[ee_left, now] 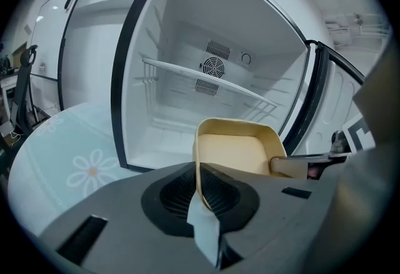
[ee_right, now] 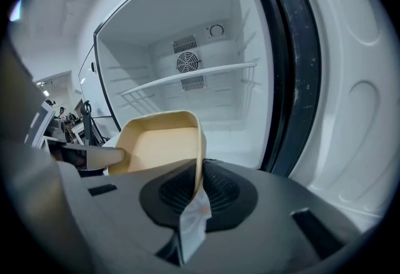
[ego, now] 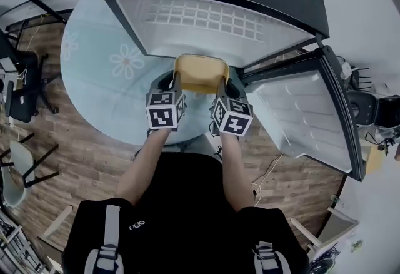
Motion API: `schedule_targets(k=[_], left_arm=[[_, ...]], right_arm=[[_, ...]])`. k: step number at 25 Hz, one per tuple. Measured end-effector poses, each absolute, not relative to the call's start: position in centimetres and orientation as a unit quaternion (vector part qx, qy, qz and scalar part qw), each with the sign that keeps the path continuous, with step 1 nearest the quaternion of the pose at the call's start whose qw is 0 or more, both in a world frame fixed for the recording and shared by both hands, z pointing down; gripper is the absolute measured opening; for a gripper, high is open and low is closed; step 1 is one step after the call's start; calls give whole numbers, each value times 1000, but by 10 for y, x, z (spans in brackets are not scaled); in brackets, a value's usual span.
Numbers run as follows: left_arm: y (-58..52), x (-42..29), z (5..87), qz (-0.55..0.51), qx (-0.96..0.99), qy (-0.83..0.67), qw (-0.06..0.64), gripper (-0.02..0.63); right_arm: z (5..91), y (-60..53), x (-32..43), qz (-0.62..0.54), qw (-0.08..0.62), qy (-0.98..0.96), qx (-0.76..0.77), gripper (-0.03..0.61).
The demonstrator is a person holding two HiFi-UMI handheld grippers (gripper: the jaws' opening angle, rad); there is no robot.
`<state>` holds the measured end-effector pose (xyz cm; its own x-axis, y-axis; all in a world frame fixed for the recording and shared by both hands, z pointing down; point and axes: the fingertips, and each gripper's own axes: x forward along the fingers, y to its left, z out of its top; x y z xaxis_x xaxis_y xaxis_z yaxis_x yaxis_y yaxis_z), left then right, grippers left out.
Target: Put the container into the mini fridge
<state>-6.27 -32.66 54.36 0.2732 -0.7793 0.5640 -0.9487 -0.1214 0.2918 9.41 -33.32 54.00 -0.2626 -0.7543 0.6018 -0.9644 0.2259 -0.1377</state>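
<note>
A shallow, empty cream-yellow container (ego: pixel 200 72) hangs in the air just in front of the open mini fridge (ego: pixel 212 19). My left gripper (ego: pixel 172 84) is shut on its left rim and my right gripper (ego: pixel 222 86) is shut on its right rim. In the left gripper view the container (ee_left: pixel 234 151) rises from the jaws with the fridge cavity (ee_left: pixel 206 79) behind it. The right gripper view shows the container (ee_right: pixel 161 147) to the left, before the wire shelf (ee_right: pixel 187 82). The fridge interior is white and bare.
The fridge door (ego: pixel 309 113) stands open to the right, close beside my right gripper. The fridge sits on a round glass table (ego: pixel 100 79) with flower prints. Chairs (ego: pixel 22 88) stand on the wooden floor at the left.
</note>
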Motion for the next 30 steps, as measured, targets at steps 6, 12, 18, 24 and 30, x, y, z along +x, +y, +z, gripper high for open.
schedule_targets(k=[6, 12, 18, 24, 30], left_arm=[[-344, -69, 549, 140, 732, -589, 313, 18], [-369, -72, 551, 137, 734, -590, 308, 18], [-395, -76, 559, 135, 730, -591, 314, 18], [-409, -78, 573, 141, 726, -591, 322, 18], [-422, -83, 587, 157, 721, -597, 314, 18]], right_arm=[[545, -349, 88, 252, 212, -755, 567, 29], [550, -375, 84, 253, 214, -752, 569, 28], [559, -399, 81, 258, 219, -748, 571, 28], [573, -417, 79, 265, 227, -741, 573, 21], [588, -426, 75, 274, 235, -736, 573, 23]])
